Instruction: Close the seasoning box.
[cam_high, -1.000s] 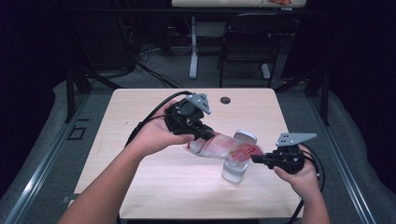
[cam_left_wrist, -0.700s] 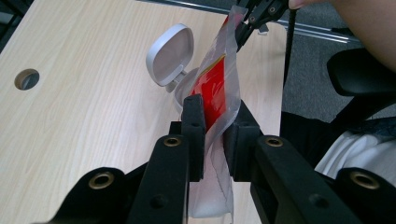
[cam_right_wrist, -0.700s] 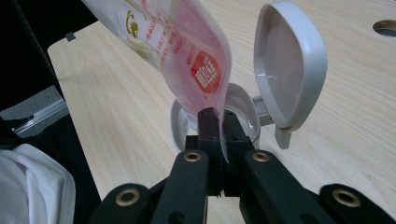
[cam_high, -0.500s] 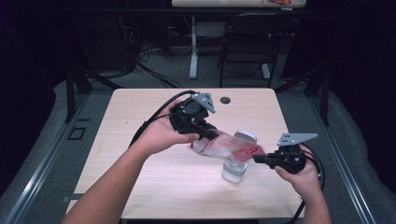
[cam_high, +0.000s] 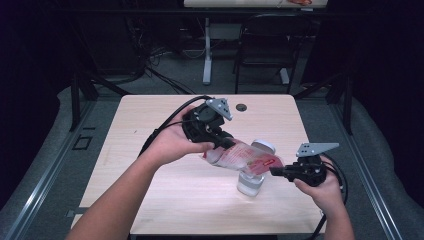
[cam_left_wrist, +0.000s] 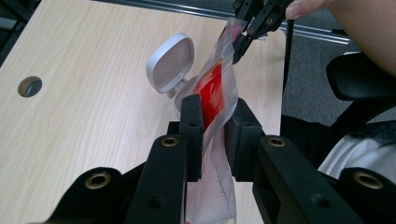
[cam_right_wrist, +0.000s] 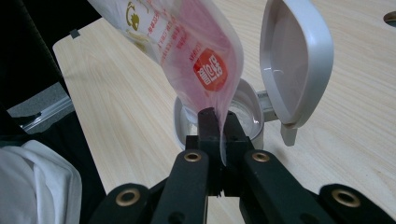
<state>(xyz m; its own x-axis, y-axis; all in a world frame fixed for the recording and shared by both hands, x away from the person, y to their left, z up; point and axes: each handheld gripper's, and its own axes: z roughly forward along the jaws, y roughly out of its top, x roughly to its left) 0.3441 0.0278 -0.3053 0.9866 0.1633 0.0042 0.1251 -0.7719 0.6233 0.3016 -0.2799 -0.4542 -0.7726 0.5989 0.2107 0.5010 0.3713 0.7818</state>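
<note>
A clear pouch (cam_high: 247, 157) with red print hangs slanted over a small white container (cam_high: 250, 184) whose flip lid (cam_high: 263, 146) stands open. My left gripper (cam_high: 225, 142) holds the pouch's upper end. In the left gripper view its jaws (cam_left_wrist: 215, 109) flank the pouch (cam_left_wrist: 212, 93), and they have just been opening a little with the pouch still between them. My right gripper (cam_high: 274, 171) is shut on the pouch's lower corner. In the right gripper view that corner sits pinched (cam_right_wrist: 219, 121) just above the container's mouth (cam_right_wrist: 247, 112), beside the lid (cam_right_wrist: 296, 56).
The light wooden table (cam_high: 150, 130) has a round cable hole (cam_high: 242, 107) near its far edge. A black cable (cam_high: 170, 117) trails from the left gripper across the table. A chair (cam_high: 265, 45) and a desk leg stand behind the table.
The left gripper has turned slightly, its grey plate shifting a little to the right. The pouch, the container and the right gripper keep their places.
</note>
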